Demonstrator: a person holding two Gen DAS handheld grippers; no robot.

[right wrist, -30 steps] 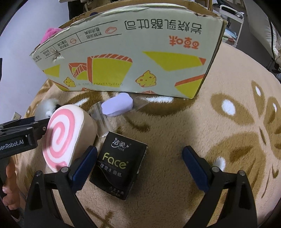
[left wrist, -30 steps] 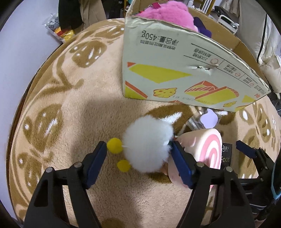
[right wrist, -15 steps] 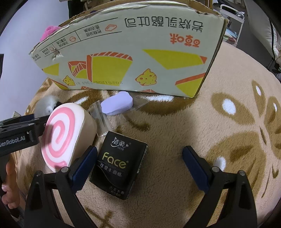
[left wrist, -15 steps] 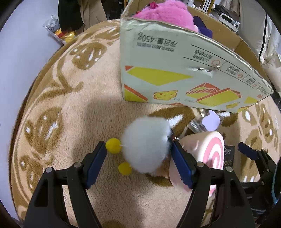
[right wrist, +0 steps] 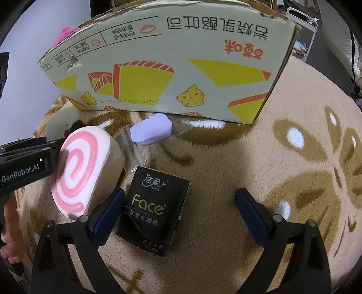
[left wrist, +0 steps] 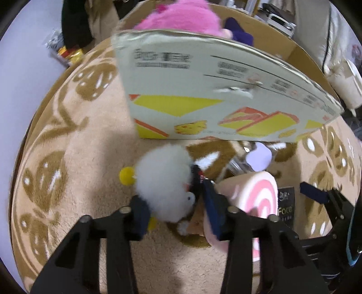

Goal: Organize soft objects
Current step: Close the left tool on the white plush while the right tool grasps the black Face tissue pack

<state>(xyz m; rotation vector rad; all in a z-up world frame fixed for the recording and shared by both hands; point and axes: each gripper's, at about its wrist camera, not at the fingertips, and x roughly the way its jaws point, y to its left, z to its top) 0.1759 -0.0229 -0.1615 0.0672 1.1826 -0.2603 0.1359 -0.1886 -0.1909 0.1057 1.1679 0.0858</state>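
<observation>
My left gripper (left wrist: 176, 210) is shut on a fluffy white plush toy (left wrist: 164, 181) with yellow pom-poms, held just above the carpet in front of the cardboard box (left wrist: 203, 90). A pink swirl roll cushion (right wrist: 83, 167) lies to its right, also seen in the left wrist view (left wrist: 255, 203). My right gripper (right wrist: 181, 217) is open over a black Face tissue pack (right wrist: 153, 210), its left finger beside the cushion. A lilac soft piece in a clear bag (right wrist: 151, 131) lies by the box.
The box (right wrist: 169, 67) holds a pink plush (left wrist: 181, 15) and a dark purple item (left wrist: 237, 31). Beige patterned carpet (right wrist: 282, 158) covers the floor. Snack wrappers (left wrist: 65, 52) lie at the far left. Furniture stands at the back right.
My left gripper has closed on the white plush and lifted it a little toward the box. The right gripper has stayed open over the tissue pack.
</observation>
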